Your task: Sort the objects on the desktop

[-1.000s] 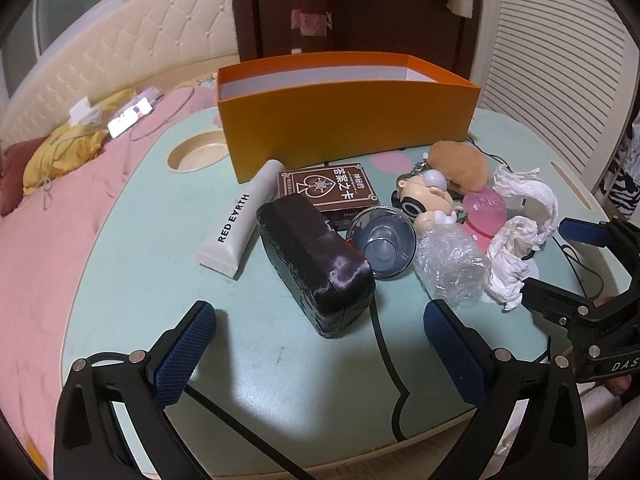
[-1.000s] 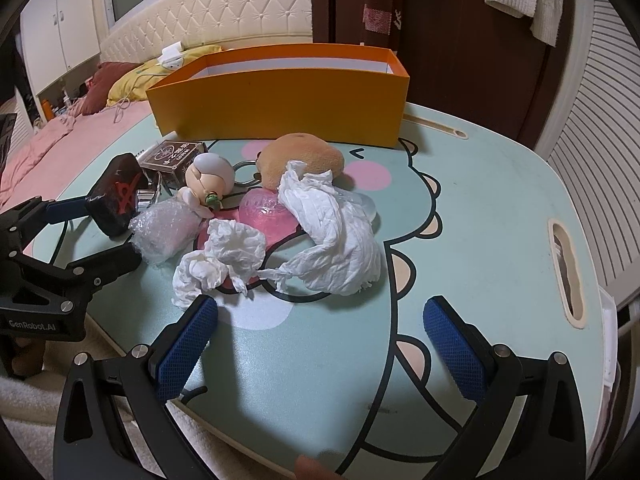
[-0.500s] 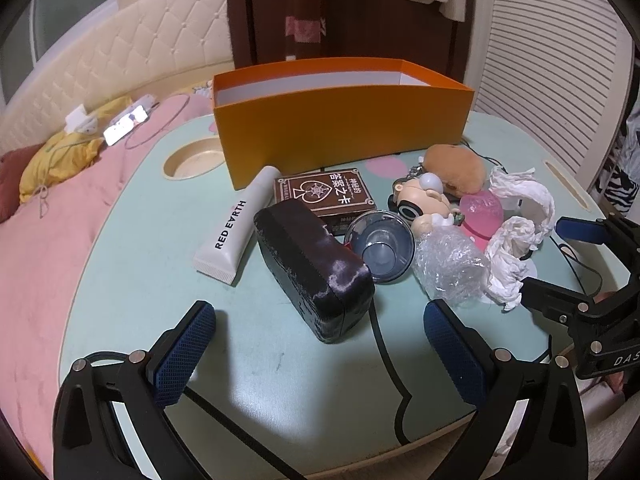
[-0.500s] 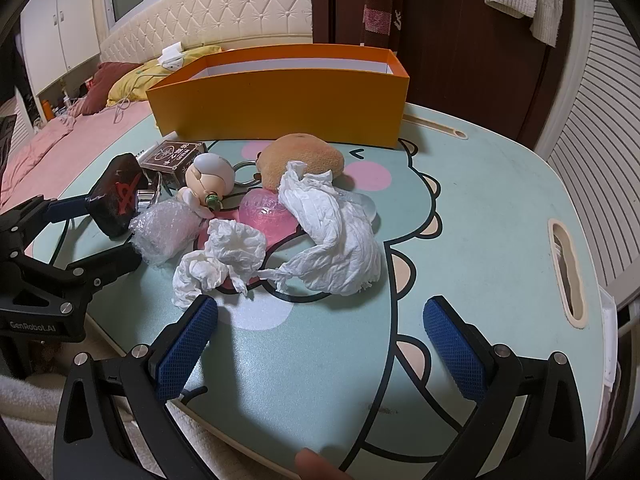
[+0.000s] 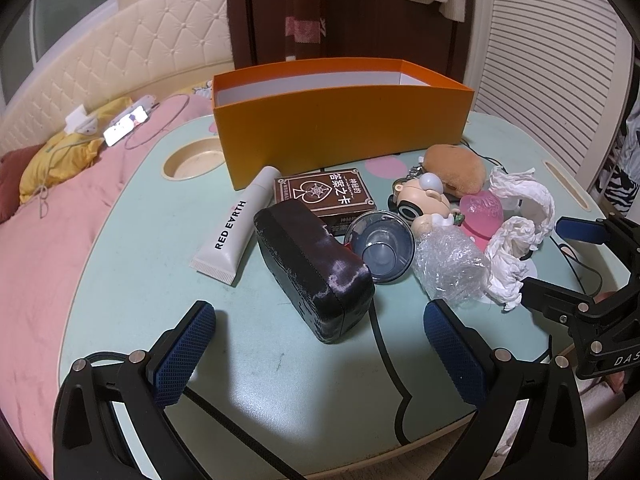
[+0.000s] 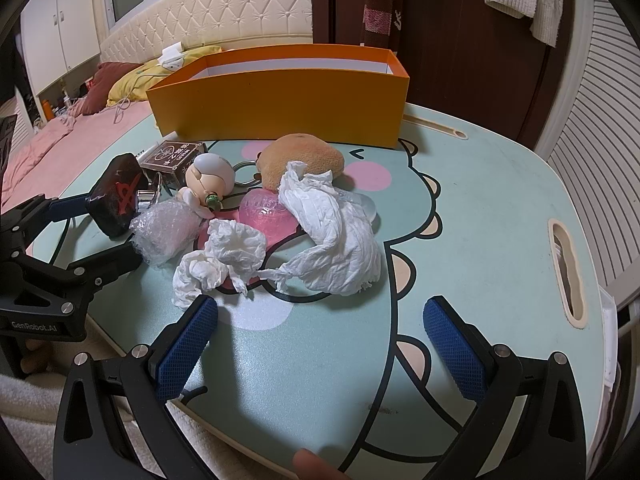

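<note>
Through the left wrist camera we are looking along the left gripper (image 5: 320,340), whose jaws are standing wide apart with nothing between them, hovering over the pale green worktop (image 5: 132,264). Just ahead of the gap a black case (image 5: 312,268) is lying on its side, its worn end pointing back at us. Past the left jaw a white tube (image 5: 236,228) is lying flat, and beyond the case a brown card box (image 5: 324,196) is touching a clear glass cup (image 5: 382,248) tipped toward us. Ahead of the right jaw we are seeing crumpled clear plastic (image 5: 450,266), a small doll figure (image 5: 424,204), a pink heart-shaped thing (image 5: 480,214), a brown plush (image 5: 454,168) and wads of white tissue (image 5: 516,236). The orange box (image 5: 340,128) is standing open at the far side. The right gripper (image 5: 560,260) is reaching in from the right.

Through the right wrist camera the right gripper (image 6: 320,344) is likewise holding its jaws wide and empty. Straight ahead of the gap the tissue (image 6: 332,236) is lying in a loose heap, one smaller wad just off the left jaw tip. Beyond it we are seeing the pink piece (image 6: 266,216), plush (image 6: 304,158), doll (image 6: 210,180) and plastic (image 6: 164,232), then the orange box (image 6: 280,104). The left gripper (image 6: 88,236) is coming in far to the left, flanking the black case (image 6: 116,196).
</note>
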Demonstrator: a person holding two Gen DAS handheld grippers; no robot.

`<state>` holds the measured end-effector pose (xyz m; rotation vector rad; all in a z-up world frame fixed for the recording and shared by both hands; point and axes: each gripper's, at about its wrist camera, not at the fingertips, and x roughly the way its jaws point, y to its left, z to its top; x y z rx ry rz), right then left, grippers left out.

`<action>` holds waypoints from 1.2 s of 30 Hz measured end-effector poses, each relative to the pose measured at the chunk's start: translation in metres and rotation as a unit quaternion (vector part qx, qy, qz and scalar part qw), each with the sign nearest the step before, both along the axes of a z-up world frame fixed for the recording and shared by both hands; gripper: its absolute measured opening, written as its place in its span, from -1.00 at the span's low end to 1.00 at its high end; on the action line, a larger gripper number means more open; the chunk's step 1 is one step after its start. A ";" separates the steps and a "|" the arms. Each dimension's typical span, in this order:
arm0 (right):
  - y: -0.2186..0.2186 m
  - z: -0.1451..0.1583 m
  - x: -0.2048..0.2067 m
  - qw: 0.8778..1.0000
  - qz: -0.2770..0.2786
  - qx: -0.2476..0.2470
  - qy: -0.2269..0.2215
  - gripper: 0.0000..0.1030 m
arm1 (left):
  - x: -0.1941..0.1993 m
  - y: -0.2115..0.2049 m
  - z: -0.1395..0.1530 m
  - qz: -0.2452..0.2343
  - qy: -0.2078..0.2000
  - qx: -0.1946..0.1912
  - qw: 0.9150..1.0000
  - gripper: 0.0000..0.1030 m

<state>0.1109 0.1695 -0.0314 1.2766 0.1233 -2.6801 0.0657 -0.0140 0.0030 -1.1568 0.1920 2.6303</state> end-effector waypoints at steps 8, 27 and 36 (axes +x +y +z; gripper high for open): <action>0.000 0.000 0.000 1.000 0.001 0.000 0.000 0.99 | 0.000 0.000 0.000 0.000 0.001 0.000 1.000 1.00; 0.001 0.000 -0.001 1.000 0.002 0.001 -0.001 0.99 | 0.002 -0.001 0.000 -0.002 0.002 0.001 1.000 1.00; 0.003 0.001 -0.002 1.000 0.004 -0.001 0.000 0.99 | 0.009 -0.016 0.013 0.007 0.019 0.035 0.999 1.00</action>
